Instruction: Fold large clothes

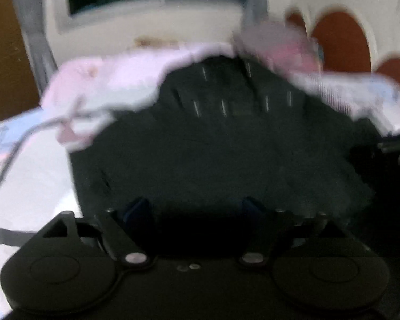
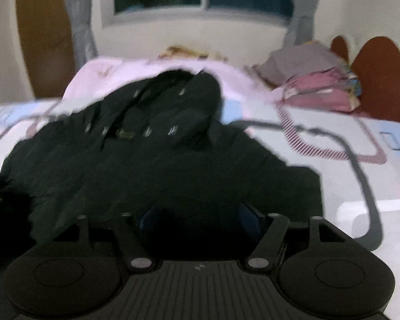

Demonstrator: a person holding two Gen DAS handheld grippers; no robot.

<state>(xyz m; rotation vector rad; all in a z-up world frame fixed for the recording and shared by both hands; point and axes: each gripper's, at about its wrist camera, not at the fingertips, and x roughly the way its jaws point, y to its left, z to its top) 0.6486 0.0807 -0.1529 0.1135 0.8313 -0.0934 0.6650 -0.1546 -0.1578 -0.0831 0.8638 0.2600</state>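
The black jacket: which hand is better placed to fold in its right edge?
Probably right: the right tongs sit by the black jacket edge on the bedsheet.

The jacket (image 2: 160,165) is black with small silvery snaps. The bedsheet (image 2: 386,165) is white, printed with pale blue patches, a grey road line and pink-striped bands. By the bed's far edge the blanket (image 2: 136,72) is pale pink; at its far right corner folded clothes (image 2: 314,80) are grey and pink. The headboard (image 2: 381,72) is rust red.
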